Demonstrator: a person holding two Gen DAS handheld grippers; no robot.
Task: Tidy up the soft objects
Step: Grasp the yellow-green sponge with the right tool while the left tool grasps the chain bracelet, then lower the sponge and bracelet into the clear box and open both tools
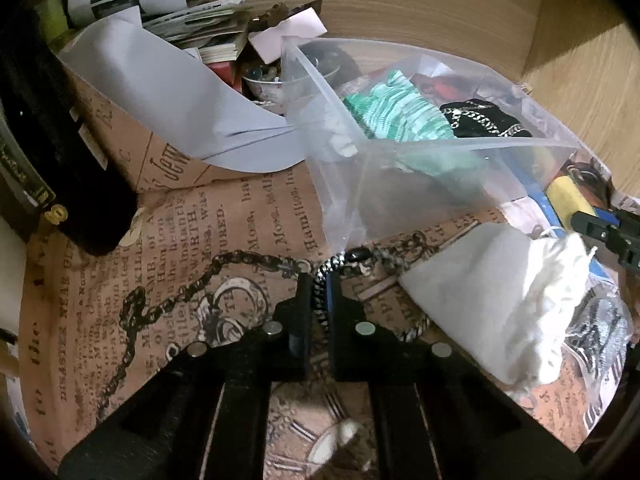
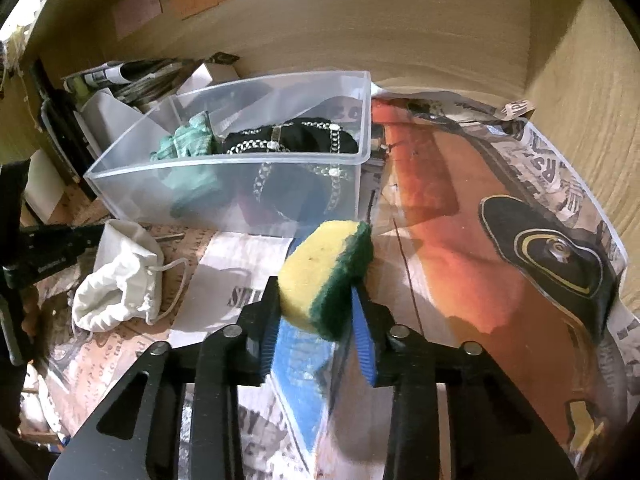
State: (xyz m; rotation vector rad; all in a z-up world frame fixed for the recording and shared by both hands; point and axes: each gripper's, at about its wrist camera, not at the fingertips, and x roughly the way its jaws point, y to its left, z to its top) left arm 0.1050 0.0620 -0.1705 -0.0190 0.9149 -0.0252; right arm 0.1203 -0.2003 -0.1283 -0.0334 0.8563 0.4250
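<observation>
- Far left, left wrist view only: a dark case (image 1: pixel 80 160) stands at about 9 o'clock on the newspaper-print lining (image 1: pixel 224 240). Curled white paper (image 1: pixel 168 92) and a stack of booklets (image 1: pixel 208 28) sit up at 11 o'clock. The right wrist view only catches scraps of that pile.
- Middle of the left view: the left gripper (image 1: pixel 319 280) has its jaws pinched down on a black-and-white braided cord (image 1: pixel 340 260). A dark chain (image 1: pixel 172 300) trails off toward 8 o'clock. None of this cord stuff shows up in the right view.
- Clear plastic bin (image 1: pixel 400 152) is at 1 o'clock in the left view. In the right view the bin (image 2: pixel 224 168) sits at 11 o'clock. Both views show a green knit cloth (image 2: pixel 188 140) and a black chain-trimmed piece (image 2: pixel 296 140) inside it.
- White drawstring pouch (image 1: pixel 532 304) lies at 3-4 o'clock in the left view and at 9 o'clock in the right one (image 2: pixel 120 280), outside the bin, just in front of it.
- Right view only, properly: the right gripper (image 2: pixel 316 304) is clamped on a yellow sponge with green scrubber side (image 2: pixel 320 276), held up in front of the bin's near right corner. The left view gets just a sliver of yellow at its 3 o'clock edge.
- Far right, right view only: a glossy orange poster page (image 2: pixel 460 248) covers the shelf floor from 1 to 5 o'clock.
</observation>
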